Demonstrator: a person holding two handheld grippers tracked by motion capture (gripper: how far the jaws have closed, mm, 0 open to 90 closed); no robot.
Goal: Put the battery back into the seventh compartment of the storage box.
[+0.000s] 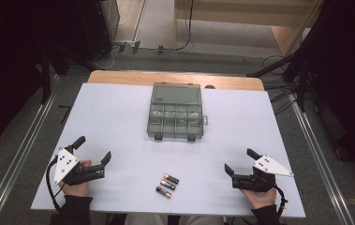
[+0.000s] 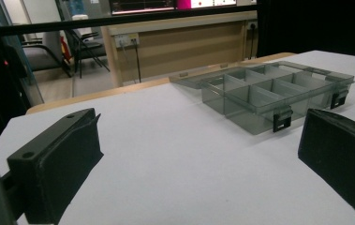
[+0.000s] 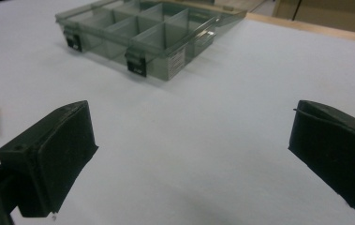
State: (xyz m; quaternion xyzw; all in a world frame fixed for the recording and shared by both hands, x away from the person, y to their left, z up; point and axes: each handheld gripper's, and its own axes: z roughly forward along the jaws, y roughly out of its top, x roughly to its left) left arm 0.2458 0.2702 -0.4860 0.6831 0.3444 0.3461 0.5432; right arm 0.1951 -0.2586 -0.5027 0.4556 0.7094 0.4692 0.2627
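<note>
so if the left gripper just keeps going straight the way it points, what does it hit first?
Probably nothing soon: bare white table lies ahead of the open left gripper. The translucent grey plastic compartment box sits right of that line, so it would likely pass beside it; depth is unclear.

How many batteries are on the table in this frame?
3. The batteries lie side by side near the table's front edge, between the two grippers and in front of the open organizer box. None visible in its compartments.

white table point(image 1: 119, 117) mid-frame | chairs point(image 2: 48, 54) upper left, left gripper view | wall sockets point(image 2: 127, 40) top, perhaps | cables point(image 1: 278, 101) right edge, high view
</note>
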